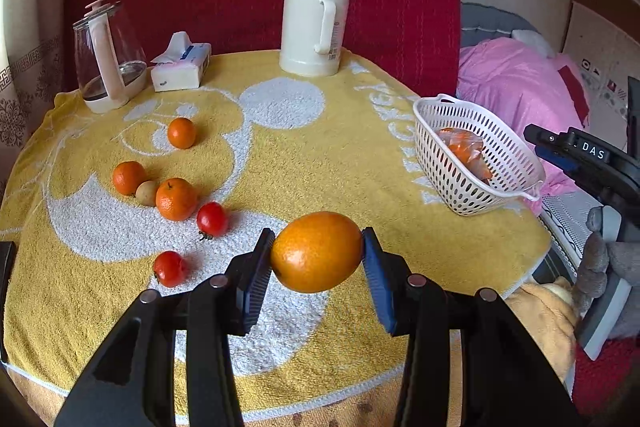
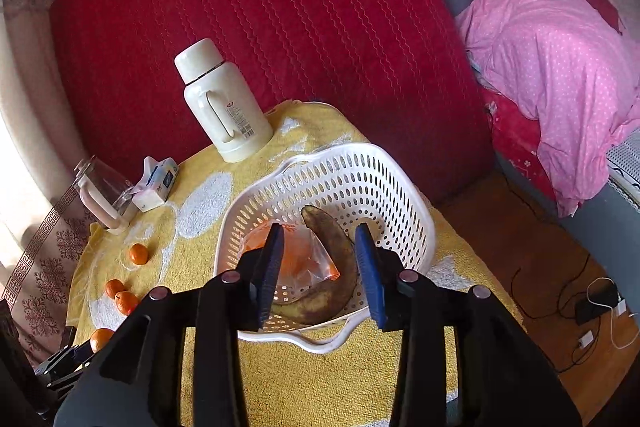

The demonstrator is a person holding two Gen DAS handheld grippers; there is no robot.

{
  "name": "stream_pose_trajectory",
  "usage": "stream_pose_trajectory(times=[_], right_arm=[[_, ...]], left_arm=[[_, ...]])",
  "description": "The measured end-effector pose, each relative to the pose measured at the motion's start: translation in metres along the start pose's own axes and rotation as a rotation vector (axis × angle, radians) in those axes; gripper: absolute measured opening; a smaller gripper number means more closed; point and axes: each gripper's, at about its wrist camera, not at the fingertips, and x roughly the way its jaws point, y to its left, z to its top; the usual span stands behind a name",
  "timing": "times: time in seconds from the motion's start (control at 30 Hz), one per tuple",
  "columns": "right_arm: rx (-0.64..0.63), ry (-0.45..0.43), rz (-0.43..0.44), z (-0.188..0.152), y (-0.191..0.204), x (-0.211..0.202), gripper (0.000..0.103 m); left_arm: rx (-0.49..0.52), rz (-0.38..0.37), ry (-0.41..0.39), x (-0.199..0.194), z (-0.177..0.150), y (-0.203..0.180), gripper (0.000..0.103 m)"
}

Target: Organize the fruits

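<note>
My left gripper [image 1: 317, 253] is shut on a large orange [image 1: 316, 251] and holds it above the yellow towel [image 1: 352, 163]. Three small oranges [image 1: 176, 198] lie on the towel at the left, with a small brown fruit [image 1: 147, 193] and two red fruits [image 1: 212, 219] beside them. The white basket [image 1: 476, 163] stands at the right edge. In the right wrist view my right gripper [image 2: 320, 271] is open and empty just above the basket [image 2: 404, 211], which holds a browned banana [image 2: 340, 267] and a bagged orange thing [image 2: 296, 259].
A white thermos [image 1: 314, 15], a tissue pack [image 1: 182, 67] and a glass kettle [image 1: 106, 59] stand along the table's far side against a red padded wall. A pink-covered bed [image 2: 560, 67] lies right of the table. Cables and chargers [image 2: 596, 311] lie on the floor.
</note>
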Motion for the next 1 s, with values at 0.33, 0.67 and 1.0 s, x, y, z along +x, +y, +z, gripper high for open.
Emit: stream_pose_trajectory(times=[0.33, 0.67, 1.0], right_arm=[[0.059, -0.04, 0.006, 0.01, -0.012, -0.014, 0.044], [0.1, -0.06, 0.017, 0.017, -0.022, -0.023, 0.045], [0.136, -0.079, 0.013, 0.022, -0.033, -0.029, 0.045]], left_arm=[[0.096, -0.124, -0.017, 0.015, 0.033, -0.06, 0.045], [0.169, -0.206, -0.004, 0.045, 0.051, -0.115, 0.045], [0.209, -0.237, 0.015, 0.072, 0.056, -0.146, 0.045]])
